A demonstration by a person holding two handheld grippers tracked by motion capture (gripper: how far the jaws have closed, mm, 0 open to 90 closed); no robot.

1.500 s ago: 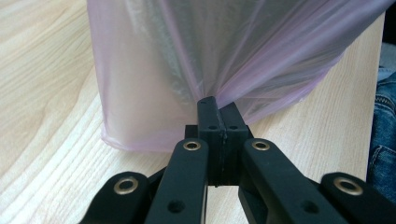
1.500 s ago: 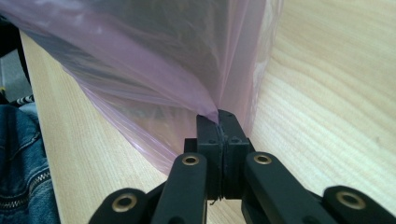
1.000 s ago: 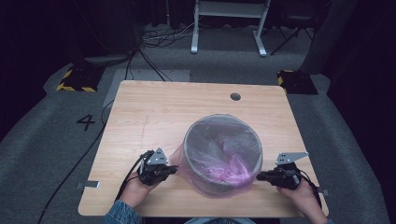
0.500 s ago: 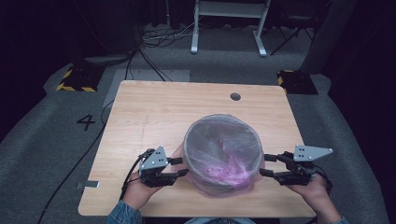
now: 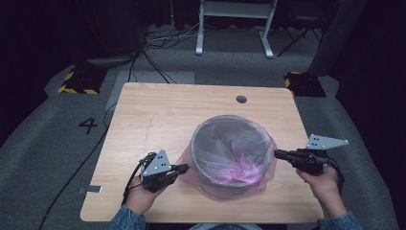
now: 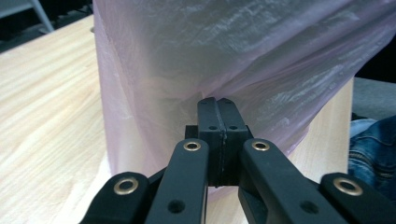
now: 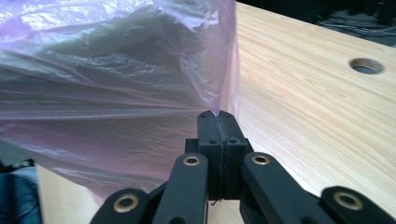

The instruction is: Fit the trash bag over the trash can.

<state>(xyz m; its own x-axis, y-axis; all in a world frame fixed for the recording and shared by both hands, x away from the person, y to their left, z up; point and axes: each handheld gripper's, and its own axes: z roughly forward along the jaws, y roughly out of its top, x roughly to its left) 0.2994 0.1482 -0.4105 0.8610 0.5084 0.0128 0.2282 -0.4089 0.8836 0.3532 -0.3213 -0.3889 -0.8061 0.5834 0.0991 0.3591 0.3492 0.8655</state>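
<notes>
A round grey bin [image 5: 195, 143] stands on the wooden table [image 5: 163, 110], lined with a thin pink plastic bag [image 5: 230, 148] whose edge hangs down over the rim. My left gripper [image 5: 186, 168] lies at the bin's left, low by the table. Its jaws have just been closing, and the tips [image 6: 217, 100] are shut on a fold of the bag [image 6: 243, 56]. My right gripper [image 5: 277, 154] is held at the bin's right near rim height. Its jaws have also just been closing, and they [image 7: 217, 114] pinch the bag's edge [image 7: 140, 70].
A round cable hole [image 5: 241, 99] sits in the table's far side. A cable [image 5: 129, 182] trails from the left gripper over the table's near left edge. Beyond the table are a grey floor, a white stand [image 5: 234, 19] and yellow-black blocks [image 5: 79, 81].
Both grippers opened and then shut on the bag's film. The right hand rose and drew out to the right; the left hand rose a little. The bag's skirt is now pulled outward.
</notes>
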